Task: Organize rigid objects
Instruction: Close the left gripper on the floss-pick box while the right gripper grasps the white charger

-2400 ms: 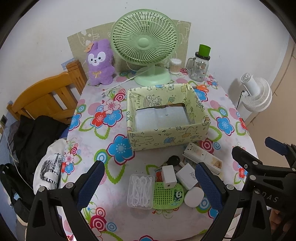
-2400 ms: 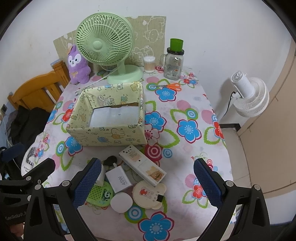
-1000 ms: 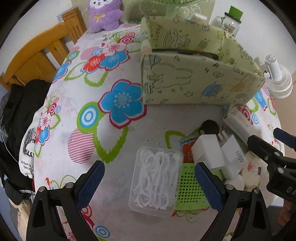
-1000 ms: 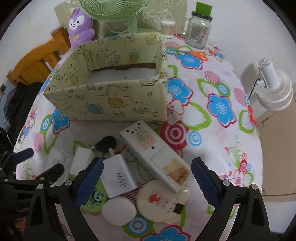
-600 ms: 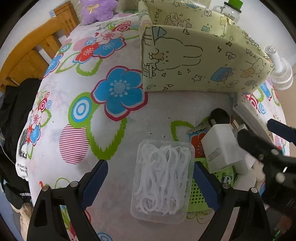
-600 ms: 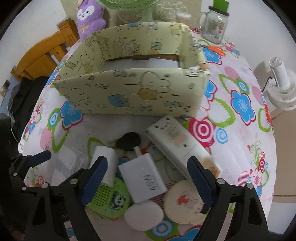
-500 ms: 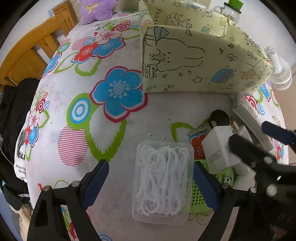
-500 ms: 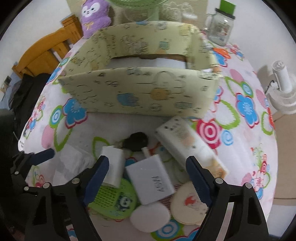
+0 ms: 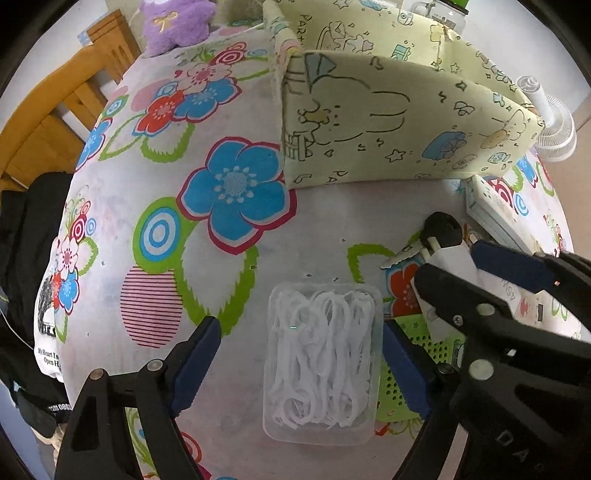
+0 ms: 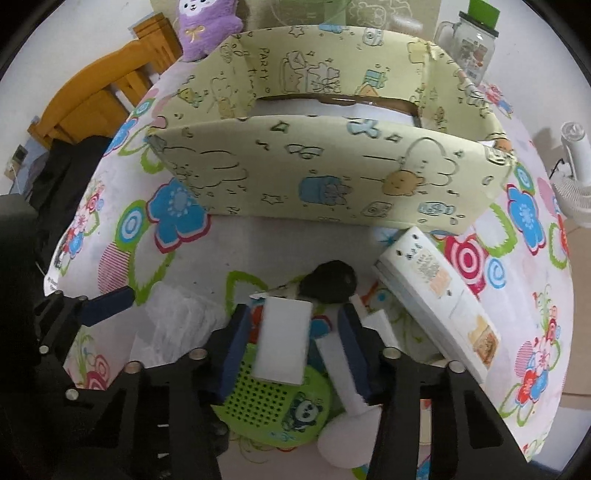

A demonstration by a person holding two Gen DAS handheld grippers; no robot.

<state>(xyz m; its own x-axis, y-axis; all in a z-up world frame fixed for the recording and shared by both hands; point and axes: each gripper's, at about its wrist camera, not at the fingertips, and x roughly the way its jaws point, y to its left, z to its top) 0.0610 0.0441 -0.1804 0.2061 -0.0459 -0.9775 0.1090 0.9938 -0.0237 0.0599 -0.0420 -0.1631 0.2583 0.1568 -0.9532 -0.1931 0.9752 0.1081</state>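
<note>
A clear box of white floss picks [image 9: 321,358] lies on the flowered tablecloth between the fingers of my left gripper [image 9: 299,365]. Its jaws are closing; the left pad still stands off the box. My right gripper [image 10: 294,317] points down over a white charger block [image 10: 284,339] that rests on a green perforated panda item [image 10: 273,402]. Its jaws are closing with the charger between them, and a gap shows on the right side. In the left wrist view the right gripper [image 9: 461,266] straddles the same charger [image 9: 447,258]. The pale green cartoon box [image 10: 332,184] stands open just behind.
Around the charger lie a black key fob [image 10: 330,282], a second white adapter [image 10: 343,362], a long white power strip [image 10: 436,295] and a white round disc [image 10: 343,439]. A purple plush [image 10: 207,26], a jar [image 10: 469,44] and a wooden chair [image 10: 92,99] lie farther back.
My right gripper has slid left over the white charger and its jaws have narrowed a lot. My left gripper has sunk a little toward the floss box and narrowed slightly.
</note>
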